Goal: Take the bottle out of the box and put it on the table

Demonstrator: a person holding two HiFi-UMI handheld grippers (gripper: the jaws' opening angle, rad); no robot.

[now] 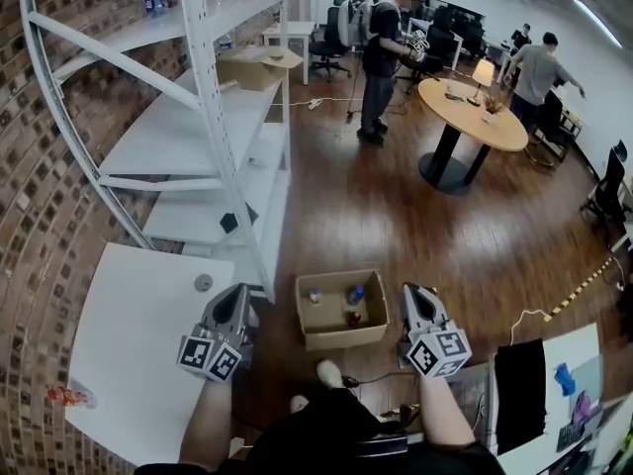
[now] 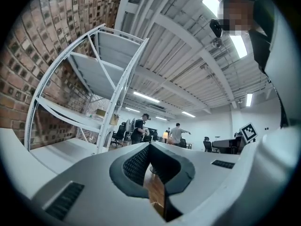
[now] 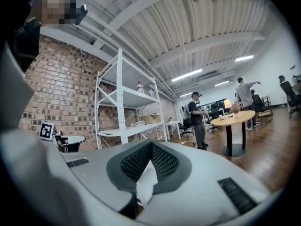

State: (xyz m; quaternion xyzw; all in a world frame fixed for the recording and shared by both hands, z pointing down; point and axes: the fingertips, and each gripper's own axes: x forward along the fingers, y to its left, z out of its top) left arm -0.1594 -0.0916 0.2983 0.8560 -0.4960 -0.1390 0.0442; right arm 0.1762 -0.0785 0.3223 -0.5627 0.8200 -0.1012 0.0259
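Both tools hang low over the wooden floor, one on each side of the open cardboard box (image 1: 346,336) that sits on the floor between them. The left tool (image 1: 237,291) has its jaws pressed together with nothing in them, and its own view backs that up: the dark meshed pads (image 2: 136,164) meet at the tip. It is the same with the right tool (image 1: 416,291), jaws together and empty, pads (image 3: 162,161) touching at the front. The bottle (image 1: 355,294), blue-capped, stands inside the box toward its right side. A second bottle (image 1: 315,295) stands to its left and a red-topped item (image 1: 353,317) just nearer the person. The white counter (image 1: 129,344) lies at the left, right beside the left tool. It carries a small round grey thing (image 1: 203,282) near its far corner and a red-and-clear item (image 1: 69,396) at its left edge. Beyond it, a white shelf rack (image 1: 213,117) stands along the brick wall.
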